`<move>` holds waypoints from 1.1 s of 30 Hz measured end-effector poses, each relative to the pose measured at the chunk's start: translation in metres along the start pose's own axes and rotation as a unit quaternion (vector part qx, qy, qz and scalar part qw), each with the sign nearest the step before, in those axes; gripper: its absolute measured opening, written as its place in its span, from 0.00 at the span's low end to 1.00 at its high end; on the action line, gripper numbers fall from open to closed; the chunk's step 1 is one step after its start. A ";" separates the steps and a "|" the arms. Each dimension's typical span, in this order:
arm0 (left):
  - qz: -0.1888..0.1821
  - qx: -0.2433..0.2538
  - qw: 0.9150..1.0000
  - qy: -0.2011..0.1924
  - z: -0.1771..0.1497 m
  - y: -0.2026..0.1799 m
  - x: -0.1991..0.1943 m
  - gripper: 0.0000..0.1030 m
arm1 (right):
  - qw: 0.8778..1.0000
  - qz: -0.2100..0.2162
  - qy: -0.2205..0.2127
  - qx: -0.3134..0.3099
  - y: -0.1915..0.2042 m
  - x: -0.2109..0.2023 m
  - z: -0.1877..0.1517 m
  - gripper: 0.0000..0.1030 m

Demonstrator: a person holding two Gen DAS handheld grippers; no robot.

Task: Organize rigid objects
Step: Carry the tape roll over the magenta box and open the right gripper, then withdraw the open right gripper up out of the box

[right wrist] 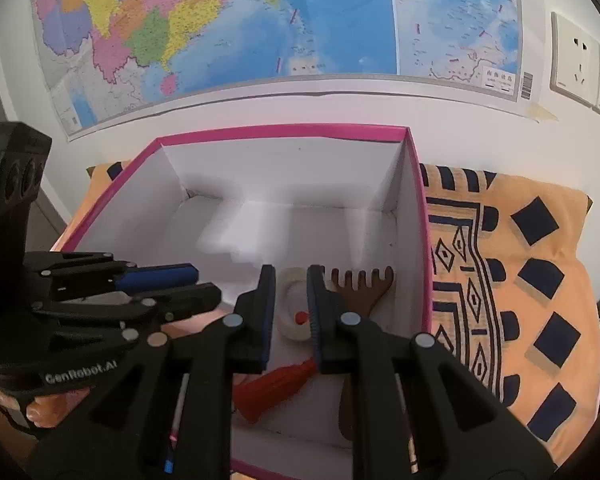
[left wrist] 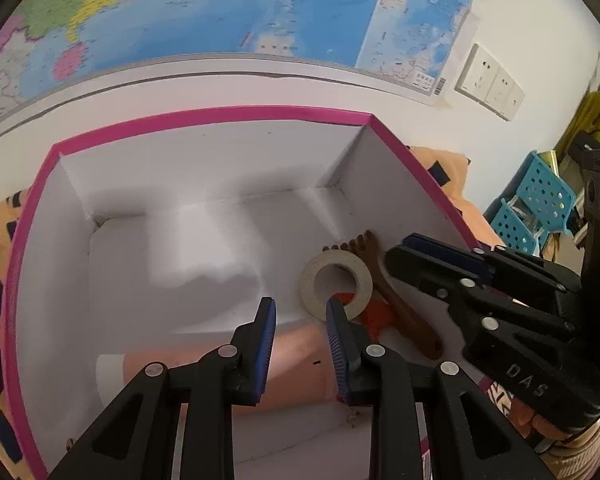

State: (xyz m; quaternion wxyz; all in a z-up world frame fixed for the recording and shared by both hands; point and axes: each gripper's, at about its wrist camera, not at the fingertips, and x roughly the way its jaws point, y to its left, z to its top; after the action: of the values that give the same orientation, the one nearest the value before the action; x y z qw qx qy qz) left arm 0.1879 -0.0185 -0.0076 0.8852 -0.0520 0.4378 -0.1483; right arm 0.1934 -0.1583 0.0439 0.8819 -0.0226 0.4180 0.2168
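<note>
Both grippers, left gripper and right gripper, are hovering over the pink-rimmed box with jaws narrowed and nothing between them. Tape roll, wooden back scratcher and red tassel are sitting inside already. Looks like they're between items; next is probably fetching another.

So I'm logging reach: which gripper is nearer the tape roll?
Right. The right gripper hovers directly over the tape roll; the left gripper sits beside it, toward the box's middle.
</note>
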 end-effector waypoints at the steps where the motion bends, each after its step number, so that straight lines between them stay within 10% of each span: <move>1: 0.001 0.001 1.000 -0.005 -0.002 0.001 -0.003 0.26 | 1.000 0.002 -0.001 0.001 -0.001 -0.001 -0.001 0.17; 21: -0.040 0.032 0.993 -0.107 -0.075 -0.016 -0.098 0.44 | 0.993 0.109 -0.050 0.020 0.001 -0.094 -0.059 0.28; 33: -0.035 0.011 0.999 0.003 -0.129 -0.010 -0.045 0.45 | 0.991 0.121 0.009 0.054 -0.003 -0.069 -0.110 0.32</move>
State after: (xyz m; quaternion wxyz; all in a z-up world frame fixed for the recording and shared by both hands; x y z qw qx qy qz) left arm 0.0576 -0.0091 -0.0498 0.8788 -0.0569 0.4363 -0.1847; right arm 0.0757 -0.2105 0.0233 0.8453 0.0742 0.4364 0.2990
